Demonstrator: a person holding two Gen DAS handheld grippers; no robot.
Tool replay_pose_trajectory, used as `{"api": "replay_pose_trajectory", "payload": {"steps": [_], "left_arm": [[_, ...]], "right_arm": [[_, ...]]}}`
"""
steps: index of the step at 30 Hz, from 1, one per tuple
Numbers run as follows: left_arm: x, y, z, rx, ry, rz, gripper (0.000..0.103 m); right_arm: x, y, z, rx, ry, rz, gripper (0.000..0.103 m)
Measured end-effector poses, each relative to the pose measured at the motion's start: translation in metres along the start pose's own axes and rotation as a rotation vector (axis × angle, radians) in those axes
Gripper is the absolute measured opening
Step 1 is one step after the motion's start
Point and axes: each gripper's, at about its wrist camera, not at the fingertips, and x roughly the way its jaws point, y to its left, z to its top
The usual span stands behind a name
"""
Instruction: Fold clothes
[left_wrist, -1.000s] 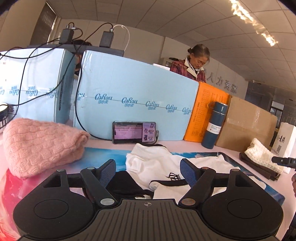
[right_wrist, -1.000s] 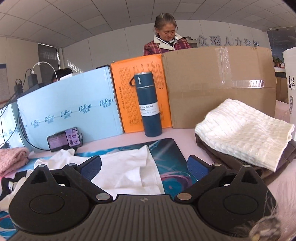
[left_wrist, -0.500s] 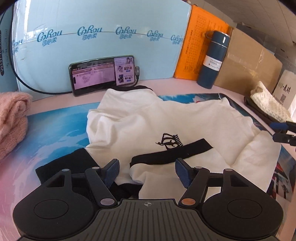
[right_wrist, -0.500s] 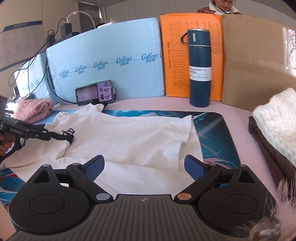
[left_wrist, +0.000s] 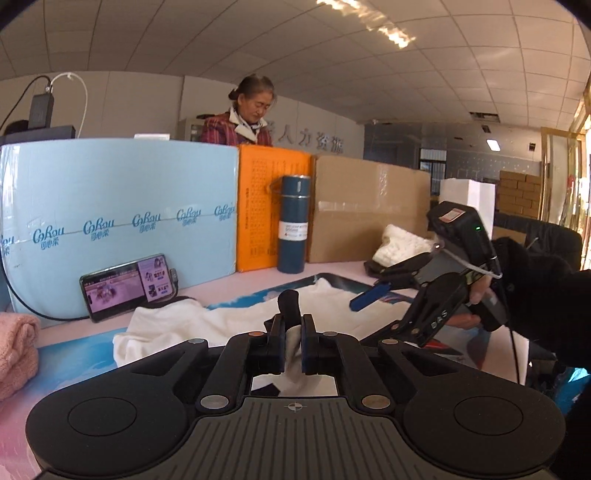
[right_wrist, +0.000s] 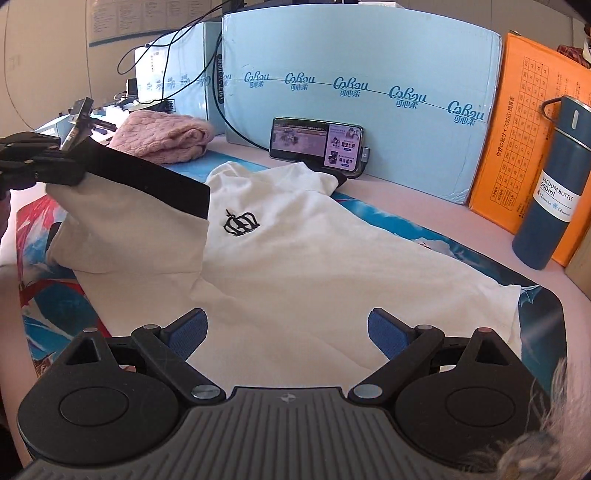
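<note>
A white shirt (right_wrist: 314, 251) with black trim and a small crown print lies spread on a blue patterned mat (right_wrist: 539, 299). My left gripper (left_wrist: 293, 339) is shut on the shirt's black-cuffed sleeve (right_wrist: 140, 195) and holds it lifted above the mat; in the right wrist view the left gripper (right_wrist: 55, 168) shows at the far left with the sleeve hanging from it. My right gripper (right_wrist: 288, 328) is open and empty, low over the shirt's near hem. It also shows in the left wrist view (left_wrist: 373, 297) at the right, with its blue pads apart.
A pink knit sweater (right_wrist: 166, 136) lies at the left. A phone (right_wrist: 317, 146) leans on pale blue boxes (right_wrist: 351, 70). A blue vacuum bottle (right_wrist: 550, 184), an orange box (right_wrist: 517, 122) and a cardboard box (left_wrist: 369, 206) line the back. Folded white knitwear (left_wrist: 402, 247) sits right.
My left gripper has shut on the sleeve and lifted it off the mat. My right gripper has moved left and lower over the shirt's hem, still open.
</note>
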Motion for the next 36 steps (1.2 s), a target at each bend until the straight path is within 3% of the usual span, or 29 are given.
{"api": "replay_pose_trajectory", "payload": {"steps": [6, 9, 12, 16, 20, 24, 26, 27, 28, 29, 31, 33, 34, 35, 36], "left_arm": [[-0.071, -0.052, -0.025, 0.083, -0.222, -0.034, 0.006], [-0.086, -0.062, -0.038, 0.063, -0.198, -0.028, 0.006], [-0.09, -0.073, -0.044, 0.117, -0.099, -0.062, 0.006], [-0.084, -0.072, -0.057, 0.118, 0.058, -0.098, 0.006], [-0.074, -0.07, -0.075, 0.106, 0.182, -0.119, 0.007], [-0.075, -0.063, -0.073, 0.059, 0.174, -0.136, 0.015], [-0.074, -0.063, -0.069, 0.052, 0.135, -0.116, 0.031], [-0.073, -0.063, -0.067, 0.046, 0.115, -0.105, 0.05], [-0.07, -0.062, -0.064, 0.033, 0.102, -0.105, 0.069], [-0.065, -0.063, -0.061, 0.019, 0.087, -0.113, 0.074], [-0.051, -0.065, -0.059, -0.01, 0.1, -0.124, 0.075], [-0.035, -0.067, -0.061, -0.012, 0.163, -0.105, 0.075], [-0.029, -0.069, -0.065, 0.01, 0.196, -0.075, 0.075], [-0.025, -0.07, -0.068, 0.022, 0.217, -0.055, 0.075], [-0.025, -0.067, -0.071, 0.014, 0.218, -0.054, 0.073]], "right_arm": [[-0.02, 0.029, -0.007, -0.143, 0.04, -0.003, 0.095], [-0.024, 0.037, -0.017, -0.186, 0.095, -0.015, 0.095], [-0.025, 0.041, -0.025, -0.214, 0.142, -0.033, 0.095], [-0.038, 0.033, -0.028, -0.106, 0.075, -0.002, 0.095], [-0.035, 0.005, -0.025, 0.203, 0.056, -0.105, 0.095], [-0.032, -0.023, -0.022, 0.514, 0.037, -0.207, 0.094], [-0.031, -0.037, -0.02, 0.669, 0.027, -0.257, 0.092], [-0.03, -0.044, -0.02, 0.746, 0.022, -0.283, 0.092], [-0.02, -0.048, -0.015, 0.794, 0.075, -0.333, 0.086], [-0.012, -0.051, -0.012, 0.814, 0.116, -0.359, 0.074], [-0.015, -0.046, -0.016, 0.807, 0.107, -0.392, 0.07], [-0.019, -0.042, -0.02, 0.8, 0.097, -0.425, 0.047], [-0.02, -0.04, -0.023, 0.796, 0.092, -0.442, 0.029], [-0.022, -0.037, -0.025, 0.792, 0.087, -0.458, 0.018], [-0.024, -0.035, -0.027, 0.789, 0.082, -0.474, 0.013]]}}
